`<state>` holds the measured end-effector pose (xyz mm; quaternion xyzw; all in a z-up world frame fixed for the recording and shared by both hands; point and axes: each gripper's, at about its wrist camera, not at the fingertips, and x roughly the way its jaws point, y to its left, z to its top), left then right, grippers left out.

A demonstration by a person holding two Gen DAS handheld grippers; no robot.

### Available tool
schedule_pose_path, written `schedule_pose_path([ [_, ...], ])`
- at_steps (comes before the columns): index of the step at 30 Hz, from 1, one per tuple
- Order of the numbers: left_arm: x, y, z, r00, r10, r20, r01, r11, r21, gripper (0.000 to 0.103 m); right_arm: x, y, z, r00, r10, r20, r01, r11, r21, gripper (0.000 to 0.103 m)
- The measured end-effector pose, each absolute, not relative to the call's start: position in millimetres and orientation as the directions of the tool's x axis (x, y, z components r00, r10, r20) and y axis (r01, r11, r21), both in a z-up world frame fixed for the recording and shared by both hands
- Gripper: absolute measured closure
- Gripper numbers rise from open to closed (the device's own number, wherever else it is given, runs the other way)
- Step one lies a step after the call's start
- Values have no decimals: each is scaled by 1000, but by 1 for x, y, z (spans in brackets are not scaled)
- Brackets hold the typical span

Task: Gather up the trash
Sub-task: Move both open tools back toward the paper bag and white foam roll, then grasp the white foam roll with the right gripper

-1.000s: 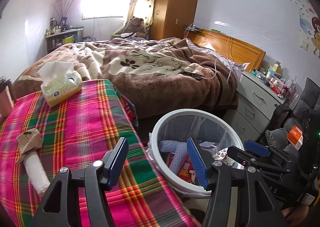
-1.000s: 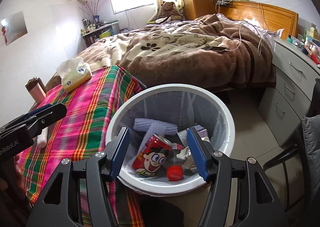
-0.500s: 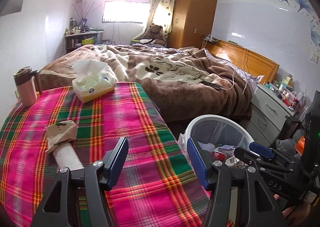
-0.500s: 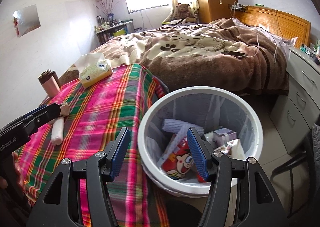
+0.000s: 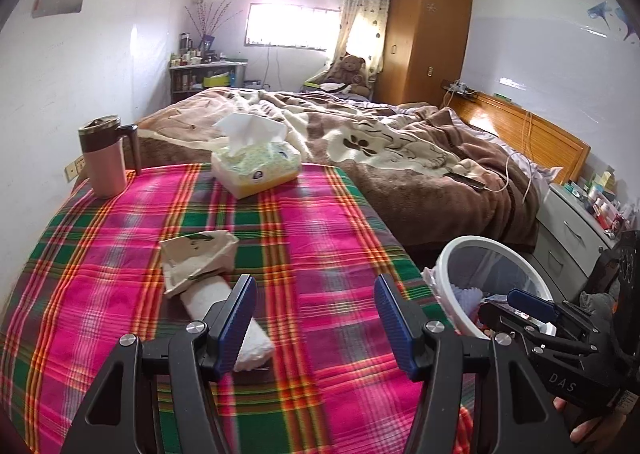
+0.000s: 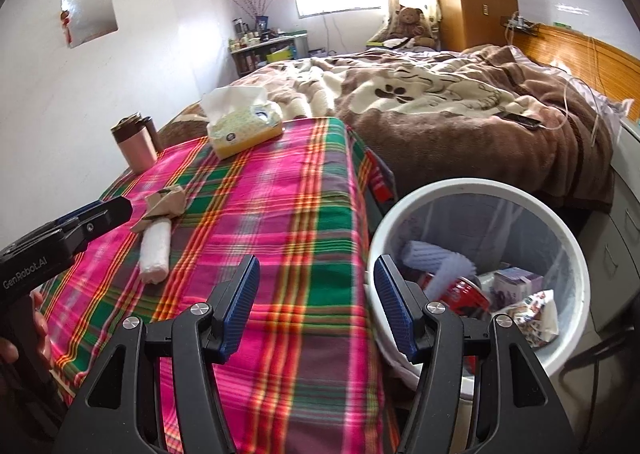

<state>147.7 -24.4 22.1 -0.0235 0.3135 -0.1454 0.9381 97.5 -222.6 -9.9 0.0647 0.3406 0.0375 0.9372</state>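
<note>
1. Trash left on the table was one white roll (image 5: 224, 318) with a crumpled paper wrapper (image 5: 196, 258) at its far end, lying at lower left of the left wrist view on the plaid cloth (image 5: 320, 238).
2. Its long axis ran from the upper left down toward the lower centre, the near end touching or just behind the left pad of the left gripper (image 5: 316, 318).
3. Both grippers were parted about halfway and held nothing.
4. By my reading the left gripper was the nearer; the right gripper (image 6: 316, 306) hung over the table's edge beside the white bin (image 6: 472, 190), well apart from the roll.
5. A tissue box (image 5: 256, 166) and a pink mug (image 5: 106, 158) stood far back, out of the way.
6. Nothing blocked the roll; the bin, already holding a red can (image 6: 460, 294) and wrappers, sat low at the right.
</note>
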Motion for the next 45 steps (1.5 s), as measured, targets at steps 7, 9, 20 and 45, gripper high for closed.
schedule_pose_path([
  [7,154,3,21,775,-253,-579,217,967,-131,42,108,-197,-11,759,161,-631,-86,985,148,40],
  [9,158,12,20,778,-233,-584,203,972,-118,42,113,-188,-12,754,178,-632,-104,983,152,35],
  [20,186,67,10,765,-190,-616,114,980,-161,42,139,-140,-28,682,283,-675,-215,959,184,34],
  [45,268,82,-21,689,-230,-687,174,973,-152,42,179,-65,-61,512,349,-785,-378,912,158,35],
])
